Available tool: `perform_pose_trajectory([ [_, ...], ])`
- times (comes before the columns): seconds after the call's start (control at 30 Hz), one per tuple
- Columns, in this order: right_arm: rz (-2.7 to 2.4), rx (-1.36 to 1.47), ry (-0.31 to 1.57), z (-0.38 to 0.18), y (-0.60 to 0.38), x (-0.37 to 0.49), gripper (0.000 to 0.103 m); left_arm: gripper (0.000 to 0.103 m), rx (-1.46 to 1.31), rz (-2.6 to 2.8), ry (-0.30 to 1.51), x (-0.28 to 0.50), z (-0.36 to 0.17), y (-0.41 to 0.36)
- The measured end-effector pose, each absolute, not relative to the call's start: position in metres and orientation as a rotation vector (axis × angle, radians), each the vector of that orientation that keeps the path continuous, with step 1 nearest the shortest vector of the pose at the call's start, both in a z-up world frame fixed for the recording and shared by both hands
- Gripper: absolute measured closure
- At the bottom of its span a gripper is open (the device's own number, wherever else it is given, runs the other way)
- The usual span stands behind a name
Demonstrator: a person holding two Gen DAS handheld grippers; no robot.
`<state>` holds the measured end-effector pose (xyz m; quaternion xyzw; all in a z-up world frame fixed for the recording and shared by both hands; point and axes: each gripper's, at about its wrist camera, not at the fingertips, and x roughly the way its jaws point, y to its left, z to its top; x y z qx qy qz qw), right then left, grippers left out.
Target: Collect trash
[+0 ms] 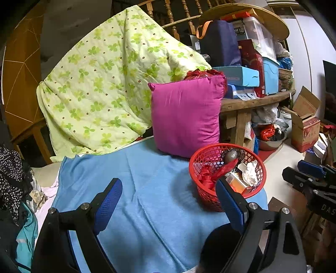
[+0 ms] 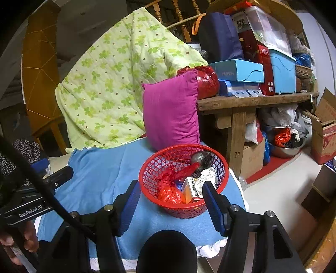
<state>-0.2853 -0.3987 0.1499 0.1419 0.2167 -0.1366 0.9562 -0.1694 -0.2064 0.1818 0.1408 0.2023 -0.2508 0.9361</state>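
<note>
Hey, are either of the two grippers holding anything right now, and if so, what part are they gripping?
Nothing is held. The left gripper and right gripper both stand open and empty above the blue cloth; the trash sits loose in the round red plastic mesh basket.

a blue cloth (image 1: 147, 189) spreads out just ahead of the gripper, under its fingers. beyond it a magenta cushion (image 1: 185, 117) stands upright – leaning back against a green clover-print quilt (image 1: 100, 84) draped over a wooden railing (image 1: 172, 19). off to the right, a rough wooden bench (image 2: 252, 103) carries stacked blue boxes (image 2: 241, 70) and a navy bag (image 2: 218, 40) – a steel bowl (image 2: 285, 150) sits on the floor beneath.
</note>
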Motion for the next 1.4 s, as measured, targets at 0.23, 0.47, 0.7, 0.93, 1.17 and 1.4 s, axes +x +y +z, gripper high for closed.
perform_pose_trajectory([
  [0.23, -0.271, 0.279, 0.437, 0.152, -0.394, -0.287, 0.038, 0.012, 0.29, -0.506, 0.407, -0.174, 0.184, -0.204],
  [0.47, -0.265, 0.27, 0.439, 0.152, -0.39, -0.286, 0.038, 0.012, 0.281, -0.5, 0.401, -0.176, 0.186, -0.201],
  [0.7, -0.262, 0.27, 0.439, 0.153, -0.389, -0.285, 0.038, 0.012, 0.271, -0.494, 0.398, -0.179, 0.188, -0.196],
  [0.93, -0.258, 0.266, 0.437, 0.153, -0.386, -0.285, 0.038, 0.012, 0.271, -0.492, 0.397, -0.179, 0.189, -0.195],
  [1.17, -0.258, 0.267, 0.435, 0.153, -0.386, -0.285, 0.038, 0.012, 0.281, -0.487, 0.389, -0.182, 0.191, -0.194],
  [1.4, -0.258, 0.267, 0.436, 0.153, -0.386, -0.284, 0.038, 0.012, 0.288, -0.487, 0.385, -0.183, 0.192, -0.195],
])
